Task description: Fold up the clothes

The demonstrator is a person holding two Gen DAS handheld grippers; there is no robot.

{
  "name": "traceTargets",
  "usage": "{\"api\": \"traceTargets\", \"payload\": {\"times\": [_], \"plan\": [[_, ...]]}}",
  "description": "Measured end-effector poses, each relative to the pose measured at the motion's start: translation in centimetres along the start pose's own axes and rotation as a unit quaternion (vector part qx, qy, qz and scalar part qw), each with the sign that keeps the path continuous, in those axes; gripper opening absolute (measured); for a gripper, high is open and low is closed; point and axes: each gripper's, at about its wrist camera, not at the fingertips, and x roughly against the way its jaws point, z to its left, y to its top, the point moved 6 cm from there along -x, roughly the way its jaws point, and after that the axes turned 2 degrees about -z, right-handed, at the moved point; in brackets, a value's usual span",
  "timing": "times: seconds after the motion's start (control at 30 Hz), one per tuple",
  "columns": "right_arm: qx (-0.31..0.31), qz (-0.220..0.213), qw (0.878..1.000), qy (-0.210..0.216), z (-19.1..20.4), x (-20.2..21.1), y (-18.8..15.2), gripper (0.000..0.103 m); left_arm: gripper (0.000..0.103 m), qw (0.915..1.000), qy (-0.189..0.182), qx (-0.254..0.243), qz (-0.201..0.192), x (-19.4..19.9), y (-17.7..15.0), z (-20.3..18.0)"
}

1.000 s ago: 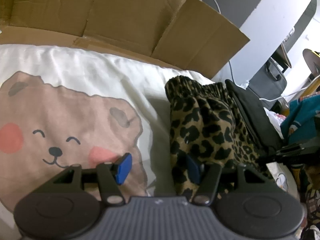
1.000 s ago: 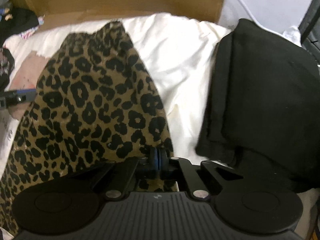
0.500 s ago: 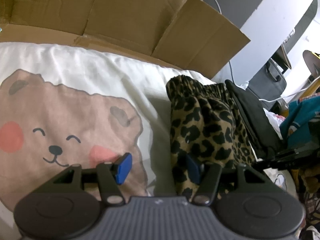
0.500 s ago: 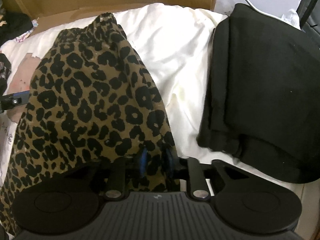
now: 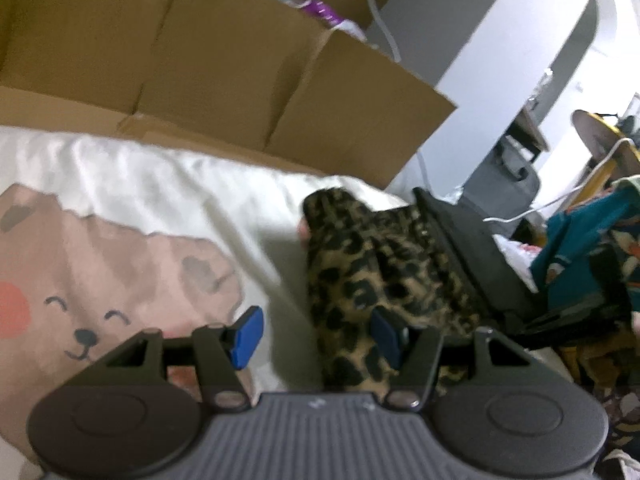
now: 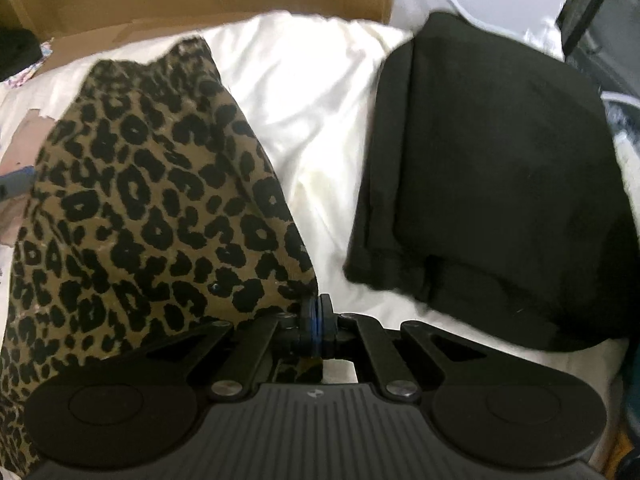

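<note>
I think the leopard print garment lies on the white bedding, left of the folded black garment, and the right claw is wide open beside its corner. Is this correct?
Not quite. The right claw is shut, not wide open: the right wrist view shows its blue pads pressed together at the corner of the leopard print garment. The rest holds: it lies on the white bedding, left of the folded black garment.

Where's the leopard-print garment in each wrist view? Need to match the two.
Left wrist: leopard-print garment sits right of centre, running from mid-frame down to the tool's right pad, on the white bedding.
Right wrist: leopard-print garment fills the left half, its near corner at the shut tool.
Shared landmark: the folded black garment, lying just right of the leopard print in both views.
</note>
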Motion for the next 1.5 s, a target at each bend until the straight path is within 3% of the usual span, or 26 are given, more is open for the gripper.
{"api": "traceTargets", "payload": {"times": [0.1,0.23,0.47,0.73,0.9,0.97,1.1,1.3,1.4,1.5], "plan": [[-0.014,-0.004,1.000,0.001,-0.2,0.3,0.5,0.002,0.053,0.9997,-0.024,-0.004,-0.008,0.3,0.1,-0.6],[0.002,-0.039,0.999,-0.016,0.0,2.5,1.6,0.012,0.043,0.9982,-0.055,-0.010,-0.018,0.6,0.3,-1.7],[0.024,-0.092,0.994,0.047,3.3,3.5,3.5,0.012,0.039,0.9964,-0.077,-0.035,-0.005,0.0,-0.5,-3.4],[0.061,-0.122,0.984,0.111,11.6,1.4,6.2,0.012,0.038,0.9974,-0.006,-0.028,0.067,-2.2,-2.6,-1.8],[0.077,-0.137,0.981,0.116,15.1,0.1,7.8,0.012,0.038,0.9978,-0.003,-0.026,0.061,-1.7,-2.0,-1.7],[0.084,-0.132,0.983,0.100,15.4,-0.9,7.9,0.016,0.038,0.9982,-0.008,-0.020,0.056,-1.4,-1.7,-1.6],[0.082,-0.123,0.986,0.081,14.5,-3.0,7.8,0.016,0.038,0.9988,-0.012,-0.006,0.047,-0.9,-1.2,-1.2],[0.120,-0.083,0.988,0.045,14.0,-2.6,8.0,0.017,0.039,0.9993,-0.004,0.013,0.034,-0.1,-0.4,0.1],[0.097,-0.085,0.990,0.052,13.6,-1.1,8.3,0.018,0.039,0.9994,-0.004,0.018,0.028,0.1,-0.1,0.4],[0.101,-0.124,0.983,0.093,14.8,1.2,8.7,0.022,0.039,0.9994,-0.004,0.018,0.028,0.0,-0.1,0.3]]}}
